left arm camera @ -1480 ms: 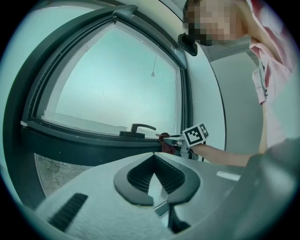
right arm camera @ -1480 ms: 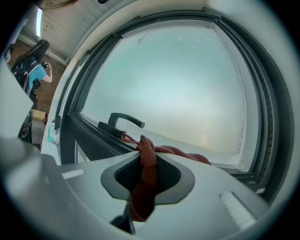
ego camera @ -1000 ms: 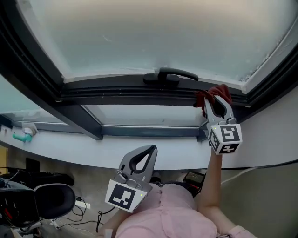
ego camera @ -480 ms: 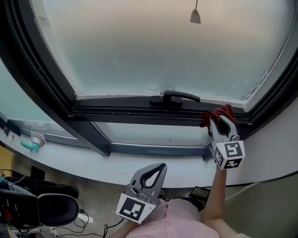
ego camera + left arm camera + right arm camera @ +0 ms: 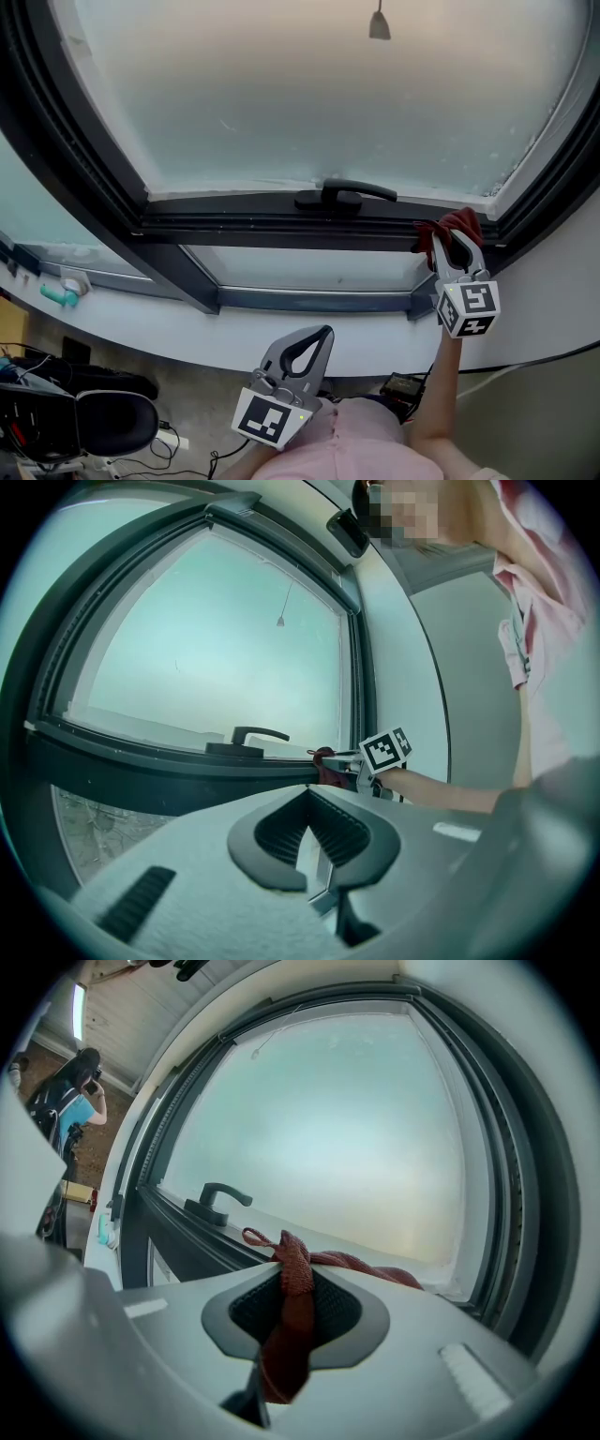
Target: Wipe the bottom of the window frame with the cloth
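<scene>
The window frame's dark bottom rail (image 5: 244,225) runs across the head view, with a black handle (image 5: 342,194) at its middle. My right gripper (image 5: 452,239) is shut on a red cloth (image 5: 459,223) and holds it against the rail near the right corner. In the right gripper view the cloth (image 5: 292,1283) hangs between the jaws of the right gripper (image 5: 289,1288), with the handle (image 5: 217,1198) to the left. My left gripper (image 5: 317,334) is shut and empty, held low below the white sill (image 5: 141,305). The left gripper view shows the cloth (image 5: 324,762) by the rail.
A lower fixed pane (image 5: 300,270) sits under the rail. A teal object (image 5: 56,293) lies on the sill at the left. A black office chair (image 5: 103,412) and cables are on the floor at lower left. A person (image 5: 75,1101) stands far off.
My right gripper, still holding the cloth, has slid to the right along the bottom rail, away from the handle and toward the corner. The left gripper stays low.
</scene>
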A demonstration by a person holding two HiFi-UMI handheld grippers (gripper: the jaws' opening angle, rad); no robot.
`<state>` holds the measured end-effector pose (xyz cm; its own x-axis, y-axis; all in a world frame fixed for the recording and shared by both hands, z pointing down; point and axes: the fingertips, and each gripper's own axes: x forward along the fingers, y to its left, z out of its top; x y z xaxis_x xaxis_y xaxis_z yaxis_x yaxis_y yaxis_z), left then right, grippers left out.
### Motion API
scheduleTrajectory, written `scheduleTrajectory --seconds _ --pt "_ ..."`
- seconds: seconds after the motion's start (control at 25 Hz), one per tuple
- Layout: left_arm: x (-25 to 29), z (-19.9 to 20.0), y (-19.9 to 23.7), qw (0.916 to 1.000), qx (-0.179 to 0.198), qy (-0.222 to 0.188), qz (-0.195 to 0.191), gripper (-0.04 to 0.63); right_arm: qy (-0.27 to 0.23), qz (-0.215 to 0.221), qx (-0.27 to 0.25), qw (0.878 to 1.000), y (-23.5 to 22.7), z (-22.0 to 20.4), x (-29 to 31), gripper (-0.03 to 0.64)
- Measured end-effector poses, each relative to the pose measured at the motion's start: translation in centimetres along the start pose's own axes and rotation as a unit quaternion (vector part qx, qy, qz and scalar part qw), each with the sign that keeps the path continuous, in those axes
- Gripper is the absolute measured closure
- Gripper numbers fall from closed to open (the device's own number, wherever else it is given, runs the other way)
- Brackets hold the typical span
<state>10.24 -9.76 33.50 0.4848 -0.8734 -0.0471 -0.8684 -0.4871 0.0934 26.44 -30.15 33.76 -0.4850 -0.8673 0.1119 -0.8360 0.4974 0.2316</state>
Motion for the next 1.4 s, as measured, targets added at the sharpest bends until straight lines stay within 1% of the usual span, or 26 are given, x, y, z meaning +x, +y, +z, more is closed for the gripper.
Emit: scheduleTrajectory --seconds 0.8,1.08,1.28,1.4 --pt "1.1 -0.4 -0.2 1.0000 0.000 0.002 0.001 0.598 0.003 -0.044 0.018 0.999 -5.1 -1.5 -1.5 0.549" --pt "1.4 -0.4 -0.3 1.0000 -0.005 0.001 0.000 0.598 0.006 -0.060 0.024 0.998 -6.8 -2.0 -2.1 0.549" --pt "1.5 -0.5 -0.3 1.0000 -0.005 0.001 -0.002 0.598 0.008 -0.075 0.027 0.997 -8.0 -2.4 -2.5 0.549" --pt "1.5 -0.4 -0.1 1.0000 -0.006 0.000 -0.001 0.598 0.012 -0.091 0.026 0.995 -9.2 -2.7 -2.9 0.549"
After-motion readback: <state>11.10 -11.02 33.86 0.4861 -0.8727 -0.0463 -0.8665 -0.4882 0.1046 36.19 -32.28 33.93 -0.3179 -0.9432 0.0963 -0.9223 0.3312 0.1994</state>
